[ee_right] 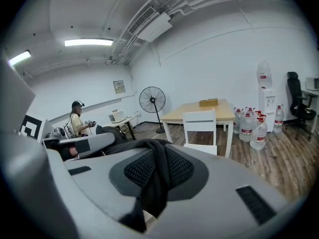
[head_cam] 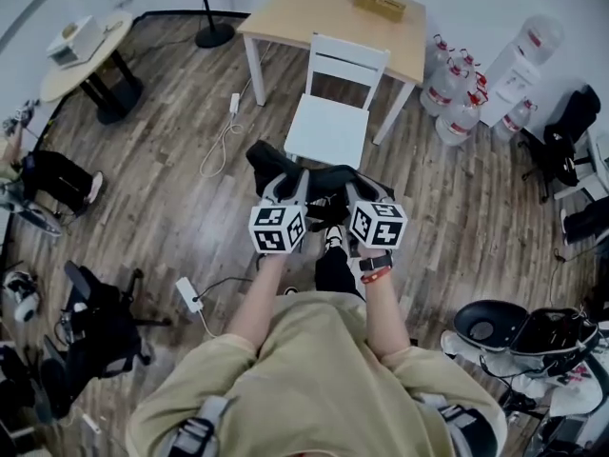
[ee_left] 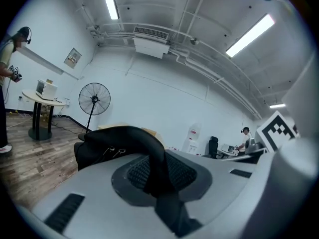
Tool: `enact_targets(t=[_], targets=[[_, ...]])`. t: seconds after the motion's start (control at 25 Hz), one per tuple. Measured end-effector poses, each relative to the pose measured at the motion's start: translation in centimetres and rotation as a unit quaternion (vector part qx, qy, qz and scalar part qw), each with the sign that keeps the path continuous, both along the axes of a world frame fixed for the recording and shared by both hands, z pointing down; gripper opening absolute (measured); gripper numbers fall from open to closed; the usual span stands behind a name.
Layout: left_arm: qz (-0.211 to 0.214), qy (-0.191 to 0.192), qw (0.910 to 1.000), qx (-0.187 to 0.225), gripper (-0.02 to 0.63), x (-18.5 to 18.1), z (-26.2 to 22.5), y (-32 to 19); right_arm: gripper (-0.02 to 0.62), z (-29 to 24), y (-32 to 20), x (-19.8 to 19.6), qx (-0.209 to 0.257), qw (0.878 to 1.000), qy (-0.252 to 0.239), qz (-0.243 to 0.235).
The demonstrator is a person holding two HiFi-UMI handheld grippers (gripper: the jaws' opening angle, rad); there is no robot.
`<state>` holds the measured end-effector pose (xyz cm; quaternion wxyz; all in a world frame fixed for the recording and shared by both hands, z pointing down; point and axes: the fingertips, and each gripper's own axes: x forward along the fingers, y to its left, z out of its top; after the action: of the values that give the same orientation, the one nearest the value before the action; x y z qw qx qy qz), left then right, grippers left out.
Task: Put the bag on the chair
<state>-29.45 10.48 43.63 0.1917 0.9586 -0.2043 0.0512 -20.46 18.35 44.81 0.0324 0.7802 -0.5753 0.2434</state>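
Wooden table [head_cam: 328,8] at the back, white chair [head_cam: 328,127] set against it, seat bare. The black bag [head_cam: 324,179] hangs in the air just short of that seat, slung between both tools. The left gripper [head_cam: 285,190] is clenched on a strap [ee_left: 158,168], and the right gripper [head_cam: 362,193] is clenched on a second strap [ee_right: 157,178]. The danger is that thin webbing could slide through the pads. A low swing could also catch the seat edge and shove the chair, and a limp bag dropped near the front could slump off.

Left tongs [head_cam: 286,187] and right tongs [head_cam: 356,194] hide much of the bag [head_cam: 267,158].
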Motion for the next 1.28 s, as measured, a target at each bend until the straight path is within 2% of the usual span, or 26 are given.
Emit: enact_targets(t=[0.2,0.36,0.52,0.8,0.96,1.28], targets=[[-0.032,-0.012,0.9994,-0.006,0.072,4.1,2.4,-5.8,0.077,2.8,-5.6,4.1,0.0,0.999,-0.04,-0.01],[-0.054,-0.012,0.9984,-0.01,0.067,10.6,1.9,-10.0,0.077,2.7,-9.3,10.3,0.012,0.998,-0.068,-0.011],[-0.07,-0.017,0.9973,-0.016,0.067,17.2,1.3,-13.3,0.077,2.0,-13.1,17.2,0.016,0.997,-0.074,-0.026],[-0.094,-0.029,0.9947,-0.031,0.067,26.6,1.7,-16.9,0.077,2.2,-17.0,26.9,0.009,0.996,-0.078,-0.043],[-0.094,-0.028,0.9946,-0.033,0.067,31.9,1.8,-18.3,0.077,2.3,-18.5,32.3,0.015,0.996,-0.078,-0.044],[-0.094,-0.038,0.9937,-0.048,0.069,36.1,4.2,-20.9,0.077,4.4,-21.5,36.7,0.001,0.996,-0.082,-0.048]])
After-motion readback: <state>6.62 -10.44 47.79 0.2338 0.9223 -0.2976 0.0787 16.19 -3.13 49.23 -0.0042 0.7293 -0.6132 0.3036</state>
